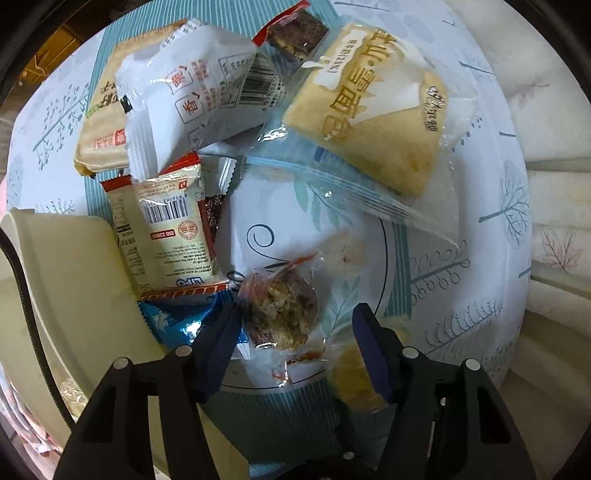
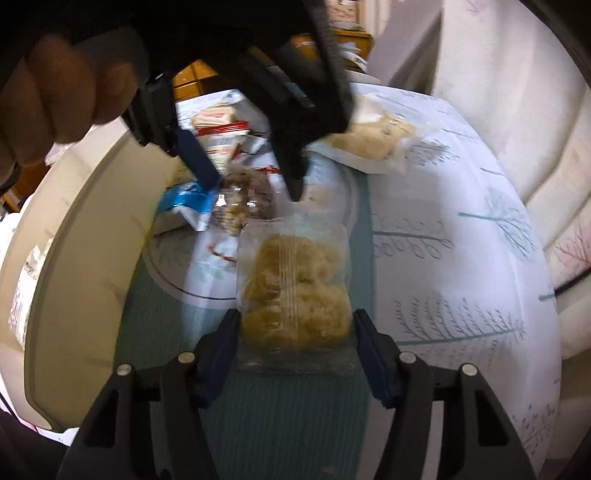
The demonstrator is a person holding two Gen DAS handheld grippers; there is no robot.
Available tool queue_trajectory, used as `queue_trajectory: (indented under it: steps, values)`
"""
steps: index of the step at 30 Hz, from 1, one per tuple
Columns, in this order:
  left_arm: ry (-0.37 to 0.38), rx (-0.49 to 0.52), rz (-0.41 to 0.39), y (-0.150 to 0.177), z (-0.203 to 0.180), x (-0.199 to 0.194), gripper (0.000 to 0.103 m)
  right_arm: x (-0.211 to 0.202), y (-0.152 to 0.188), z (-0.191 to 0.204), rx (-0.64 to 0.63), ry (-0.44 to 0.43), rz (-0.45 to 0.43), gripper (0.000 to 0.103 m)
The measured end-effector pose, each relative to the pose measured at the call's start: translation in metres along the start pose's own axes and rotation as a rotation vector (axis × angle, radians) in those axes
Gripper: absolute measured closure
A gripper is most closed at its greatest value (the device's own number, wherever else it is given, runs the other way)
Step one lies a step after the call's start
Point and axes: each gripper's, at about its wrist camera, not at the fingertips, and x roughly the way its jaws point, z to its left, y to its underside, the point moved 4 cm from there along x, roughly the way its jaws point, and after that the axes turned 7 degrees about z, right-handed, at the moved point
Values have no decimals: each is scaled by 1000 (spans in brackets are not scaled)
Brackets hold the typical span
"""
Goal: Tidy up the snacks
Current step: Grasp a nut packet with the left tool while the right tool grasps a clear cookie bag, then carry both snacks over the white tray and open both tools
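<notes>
Two grippers are working over a round surface (image 1: pixel 491 110) covered in a white cloth printed with teal trees. The left gripper (image 1: pixel 295 332) is hanging with its jaws wide on either side of one clear-wrapped nut cluster (image 1: pixel 284 314), and I cannot tell whether the pads are touching it. The right gripper (image 2: pixel 295 332) is spreading its jaws wide around one clear bag of golden puffs (image 2: pixel 295 291), which is lying on the teal mat near the surface's near edge; contact is unclear. Toward the far edge, two cake packets are lying: one large yellow cake packet (image 1: pixel 373 118) and one tan cake packet (image 1: pixel 107 122) half under one white wrapper (image 1: pixel 192 92). One brown bar (image 1: pixel 299 33) is sitting beyond them. Nearer the left edge, one cream biscuit pack (image 1: pixel 170 229) is leaning over one blue foil packet (image 1: pixel 177 321), beside one cream tray (image 1: pixel 74 295).
</notes>
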Motion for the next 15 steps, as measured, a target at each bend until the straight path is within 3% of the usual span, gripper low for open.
queue_trajectory:
  steps: [7,15]
  values:
    - [10,-42,53,-9,-3,19,61,-5,5,-22,53,14,29,42]
    - [30,-80,80,-3,2,31,62,-7,4,-34,91,8,52,42]
